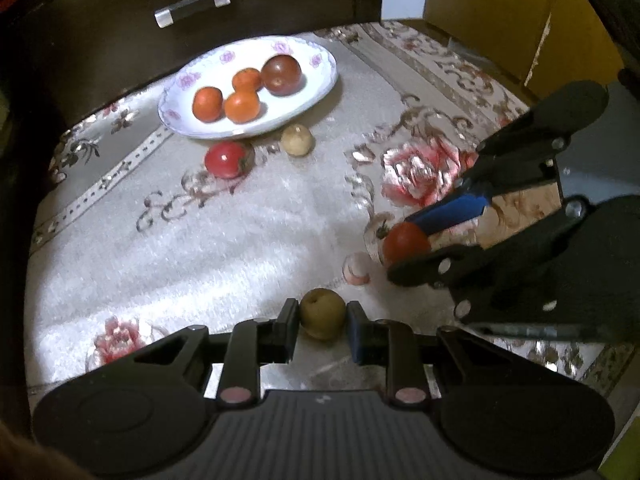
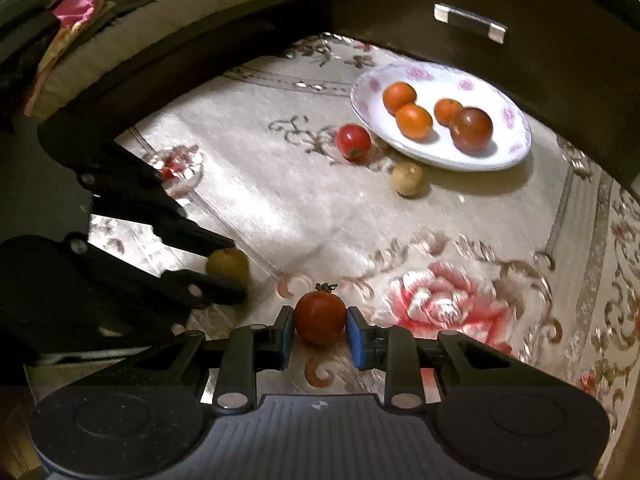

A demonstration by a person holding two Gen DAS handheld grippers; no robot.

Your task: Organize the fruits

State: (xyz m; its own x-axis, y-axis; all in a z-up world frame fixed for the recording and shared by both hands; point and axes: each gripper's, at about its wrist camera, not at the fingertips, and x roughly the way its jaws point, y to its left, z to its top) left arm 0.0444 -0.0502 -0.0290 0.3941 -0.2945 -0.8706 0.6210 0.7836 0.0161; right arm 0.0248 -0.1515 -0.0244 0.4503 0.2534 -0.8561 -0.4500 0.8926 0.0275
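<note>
Left gripper (image 1: 323,326): jaws set on either side of a yellow-brown pear (image 1: 322,318), pads touching or very nearly touching its flanks; reads as gripping, though whether it is lifted off the rug (image 1: 200,232) cannot be told. The pear is roundish, with no long axis worth noting.

Right gripper (image 2: 320,330): jaws closed against a red tomato (image 2: 320,317), stem pointing up and away from the camera. Held between the blue pads; contact on both sides looks firm.

The two grippers sit side by side, right one just to the right of the left, both at the near part of the rug.

Outward: a small pinkish fruit (image 1: 357,268) lies between the two grippers, loose on the rug. Further ahead, a second red tomato (image 2: 353,141) and a pale round fruit (image 2: 407,179) lie just beside the near rim of the white flowered plate (image 2: 516,148). The plate holds three oranges (image 2: 414,121) and one dark red-brown fruit (image 2: 471,128), and stands at the far edge of the rug against a dark drawer front (image 2: 560,60).

Key relation: the plate lies straight ahead and well apart from both jaws, up-left of the left gripper, up-right of the right. Judgement: neither is clearly nearer; open space remains on the plate's near side.
</note>
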